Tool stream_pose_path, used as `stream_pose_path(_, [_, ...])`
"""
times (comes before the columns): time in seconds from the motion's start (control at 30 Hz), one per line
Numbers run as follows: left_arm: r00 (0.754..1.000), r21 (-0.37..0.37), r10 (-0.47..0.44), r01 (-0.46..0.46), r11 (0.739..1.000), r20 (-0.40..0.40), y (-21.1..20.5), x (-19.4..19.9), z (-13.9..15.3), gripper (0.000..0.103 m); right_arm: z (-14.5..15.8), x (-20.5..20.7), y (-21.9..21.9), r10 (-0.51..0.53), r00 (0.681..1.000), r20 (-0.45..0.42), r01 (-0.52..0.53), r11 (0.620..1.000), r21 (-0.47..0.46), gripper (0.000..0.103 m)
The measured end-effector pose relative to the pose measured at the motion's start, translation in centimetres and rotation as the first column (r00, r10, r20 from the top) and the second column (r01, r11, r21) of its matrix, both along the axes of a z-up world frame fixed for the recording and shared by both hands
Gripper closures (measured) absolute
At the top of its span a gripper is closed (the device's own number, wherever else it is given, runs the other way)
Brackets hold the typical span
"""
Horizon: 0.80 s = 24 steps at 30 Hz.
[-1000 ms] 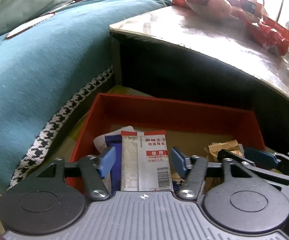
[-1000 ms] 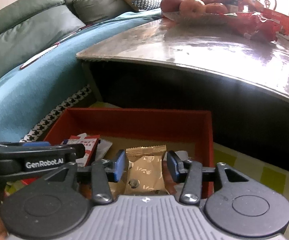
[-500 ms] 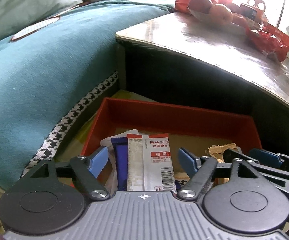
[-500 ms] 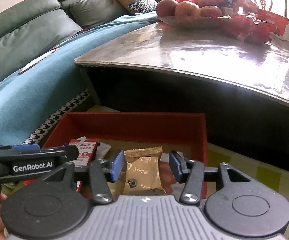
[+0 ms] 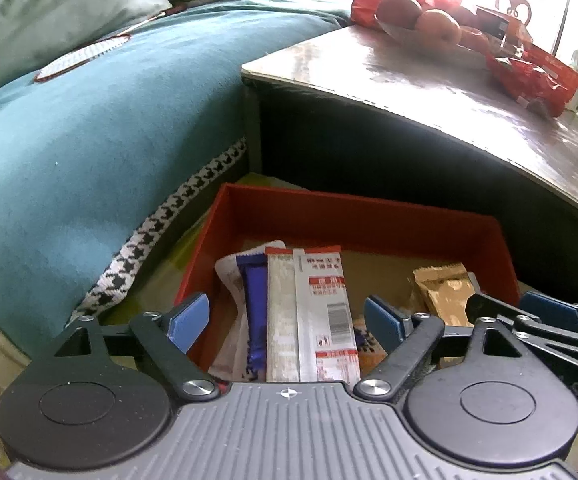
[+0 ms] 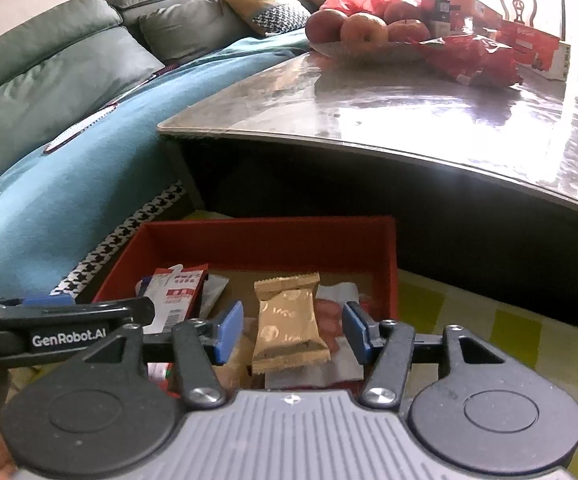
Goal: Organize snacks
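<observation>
The red box (image 5: 353, 220) sits low in the middle of the frame, full of snack packs. The left claw (image 5: 287, 318) has just been opening wide over the white pack (image 5: 321, 312) and holds nothing. The right claw (image 6: 291, 334) has been opening too, and the gold pack (image 6: 289, 328) lies loose between its pads. Both packs look light, thin and crinkly, maybe slippery. Pinch one across its middle.

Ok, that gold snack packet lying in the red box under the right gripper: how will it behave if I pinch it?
The gold packet looks like a crimped foil pillow pack, so probably light and crushable. Its glossy film may slip between the pads. It lies loose on other wrappers in the red box, so it will likely slide if nudged.
</observation>
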<state>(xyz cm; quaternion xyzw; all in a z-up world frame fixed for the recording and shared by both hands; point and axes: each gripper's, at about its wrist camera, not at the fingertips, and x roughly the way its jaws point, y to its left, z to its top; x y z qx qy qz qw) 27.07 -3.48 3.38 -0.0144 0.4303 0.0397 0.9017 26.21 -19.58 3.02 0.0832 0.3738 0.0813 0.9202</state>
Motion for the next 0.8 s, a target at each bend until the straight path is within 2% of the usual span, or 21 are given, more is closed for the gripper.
stream_pose_path(0.1, [1.0,0.005,-0.006,0.006,1.0,0.009,-0.1,-0.8,0.2,0.007,0.2,-1.0,-0.1,-0.001,1.0,-0.001,0.001,1.0,-0.001,0.046])
stream_pose_path(0.3, [1.0,-0.012,-0.018,0.018,1.0,0.015,0.1,-2.6,0.5,0.001,0.4,-2.9,-0.2,-0.005,1.0,-0.004,0.005,1.0,0.004,0.045])
stream_pose_path(0.8, [1.0,-0.016,-0.003,0.003,1.0,0.011,0.7,-7.8,0.2,0.0,0.4,-7.9,-0.6,-0.035,0.999,-0.023,0.035,0.999,0.033,0.043])
